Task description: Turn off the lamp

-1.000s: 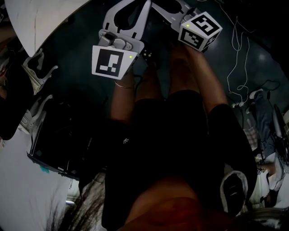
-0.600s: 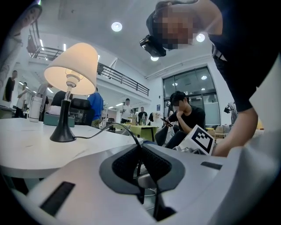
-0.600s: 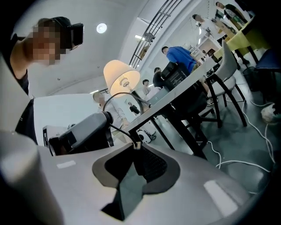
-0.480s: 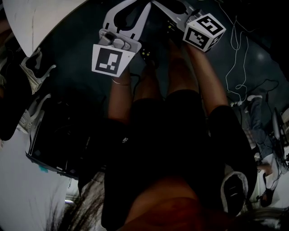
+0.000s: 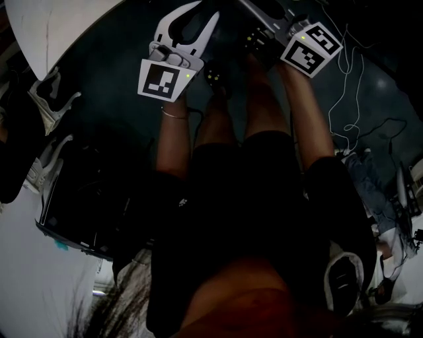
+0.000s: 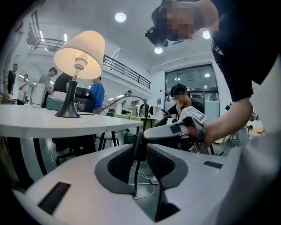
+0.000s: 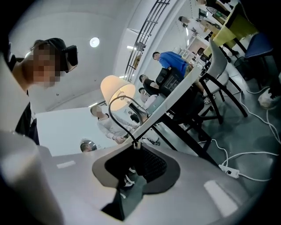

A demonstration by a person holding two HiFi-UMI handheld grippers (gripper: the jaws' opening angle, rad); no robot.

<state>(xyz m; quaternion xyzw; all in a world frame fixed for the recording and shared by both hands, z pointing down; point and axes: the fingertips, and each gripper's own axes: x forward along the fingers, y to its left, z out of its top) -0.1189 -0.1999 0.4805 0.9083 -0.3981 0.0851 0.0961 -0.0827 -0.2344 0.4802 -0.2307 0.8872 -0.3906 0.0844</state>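
The lamp [image 6: 80, 49] is lit, with a cream shade and a dark base, and stands on a white round table [image 6: 66, 124]. In the right gripper view the lamp [image 7: 117, 90] glows behind a tilted table edge. Its black cord [image 7: 115, 110] loops down to an inline switch [image 6: 139, 147]. My right gripper [image 7: 135, 154] is shut on that switch and reaches in from the right in the left gripper view. My left gripper [image 6: 139, 154] is open, with the switch and hanging cord between its pads but apart from them. In the head view the left gripper [image 5: 203, 12] shows its forked jaws spread.
Several people sit and stand at tables behind the lamp. A chair [image 7: 219, 74] and table legs stand at the right, with white cables and a power strip [image 7: 232, 171] on the floor. My legs and shoe [image 5: 340, 277] fill the lower head view.
The left gripper has sunk a little and edged forward. The right gripper's marker cube has rolled and shifted to the right in the head view.
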